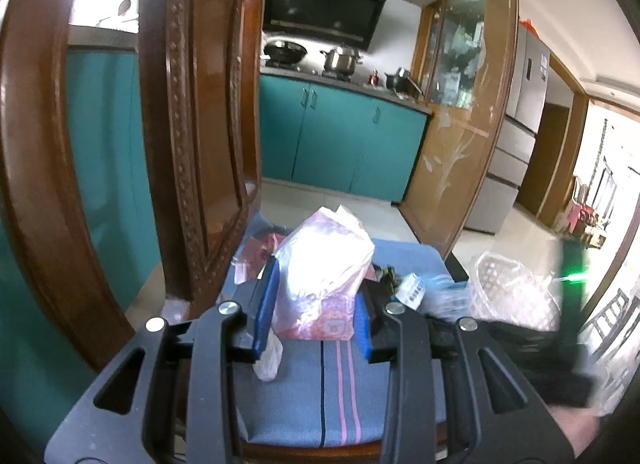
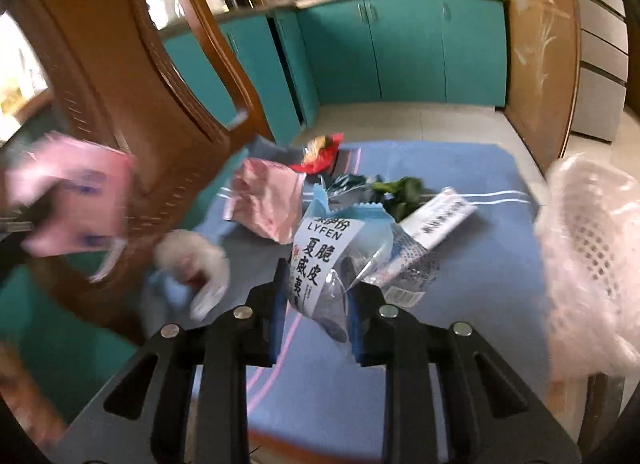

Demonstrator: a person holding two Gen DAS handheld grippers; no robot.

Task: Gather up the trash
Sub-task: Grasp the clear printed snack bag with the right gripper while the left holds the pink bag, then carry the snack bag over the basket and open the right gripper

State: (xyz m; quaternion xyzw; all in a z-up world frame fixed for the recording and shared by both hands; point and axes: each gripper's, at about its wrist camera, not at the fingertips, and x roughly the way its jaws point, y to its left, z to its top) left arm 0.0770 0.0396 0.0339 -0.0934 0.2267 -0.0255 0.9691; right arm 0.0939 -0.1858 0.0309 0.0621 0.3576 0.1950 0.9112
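Left gripper (image 1: 316, 320) is clamped on a pink tissue pack (image 1: 326, 276), blue pads pressed to both its sides; pack is held upright, lifted off the blue seat cushion (image 1: 304, 396). Right gripper (image 2: 316, 304) is closed on a clear LYFEN snack wrapper (image 2: 324, 260), jaws narrowed to the crumpled film, wrapper standing up between the pads with its long axis running away from the camera.

Remaining trash is seen on the cushion ahead of the right gripper: a pink wrapper (image 2: 270, 199) to the left, a red snack packet (image 2: 320, 153) farther back, a dark green leafy scrap (image 2: 400, 191) and a white printed wrapper (image 2: 436, 219) to the right. A crumpled white tissue (image 2: 196, 264) lies near the left edge; blur prevents telling whether it touches the cushion.

The relation that matters: the white bin lined with a plastic bag (image 2: 588, 244) stands off the cushion's right side, just beside it. It is far nearer the right gripper, so the wrapper would likely be dropped first; the left gripper's pack would have to be carried across the cushion, over the loose trash. In the left view the bin (image 1: 512, 288) is seen to the right too, partly hidden by the blurred right tool.

Risk judged: thin film slipping from the pads during the swing.
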